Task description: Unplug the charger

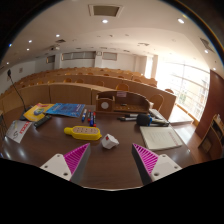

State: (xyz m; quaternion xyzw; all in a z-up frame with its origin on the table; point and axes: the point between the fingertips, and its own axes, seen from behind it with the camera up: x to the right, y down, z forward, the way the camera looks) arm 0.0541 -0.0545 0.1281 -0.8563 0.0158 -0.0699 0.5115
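A small white charger (109, 141) with a red mark lies on the brown table (112, 168), just ahead of my fingers and in line with the gap between them. To its left lies a yellow power strip (80, 132) with something blue and upright at its right end (91, 120). I cannot tell whether the charger is plugged into it. My gripper (110, 149) is open, its magenta pads (75, 159) wide apart, with nothing between them.
A blue book (66, 110) and a colourful item (37, 112) lie at the back left. A white box (17, 130) sits at the left. A white notebook (160, 137) and black items (140, 118) lie at the right. Rows of lecture-hall desks (100, 85) stand beyond.
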